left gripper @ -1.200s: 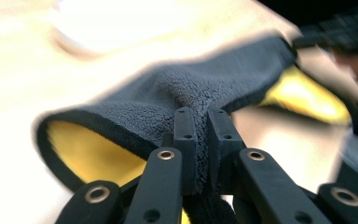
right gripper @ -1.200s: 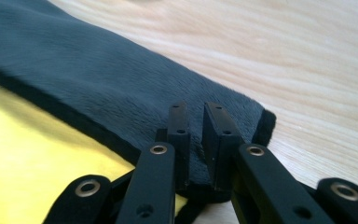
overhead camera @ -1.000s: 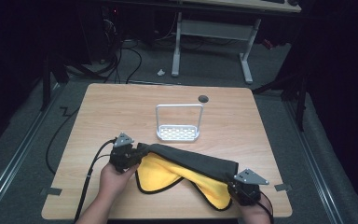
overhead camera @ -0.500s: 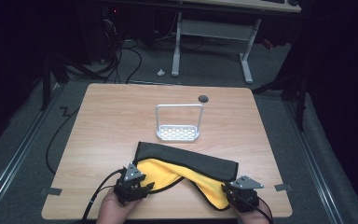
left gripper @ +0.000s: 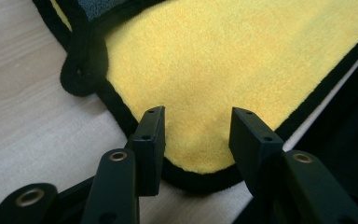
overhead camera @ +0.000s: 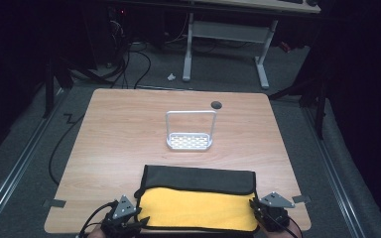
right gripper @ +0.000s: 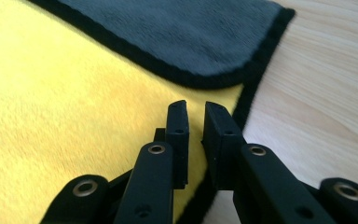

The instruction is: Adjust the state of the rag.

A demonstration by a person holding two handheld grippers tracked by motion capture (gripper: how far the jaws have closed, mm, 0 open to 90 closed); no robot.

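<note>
A yellow cloth (overhead camera: pixel 198 209) with black trim lies flat at the table's near edge, its far part folded over as a dark grey band (overhead camera: pixel 198 178). My left gripper (overhead camera: pixel 140 221) sits at the cloth's near left corner. In the left gripper view it (left gripper: pixel 198 122) is open, its jaws wide apart over the yellow corner (left gripper: pixel 205 70), with nothing held. My right gripper (overhead camera: pixel 254 205) is at the near right corner. In the right gripper view it (right gripper: pixel 196 112) shows only a narrow gap between its jaws, above the yellow cloth (right gripper: pixel 74 102) by its black edge, with the cloth lying flat beneath.
A small white metal rack (overhead camera: pixel 189 134) with a tall loop handle stands at the middle of the wooden table (overhead camera: pixel 119 129). A round cable hole (overhead camera: pixel 216 104) is near the far edge. Desk legs and cables are on the floor beyond.
Both grippers drew back toward the near edge, pulling the cloth along. The cloth hung bunched between them and now lies spread flat. The left gripper has let go.
</note>
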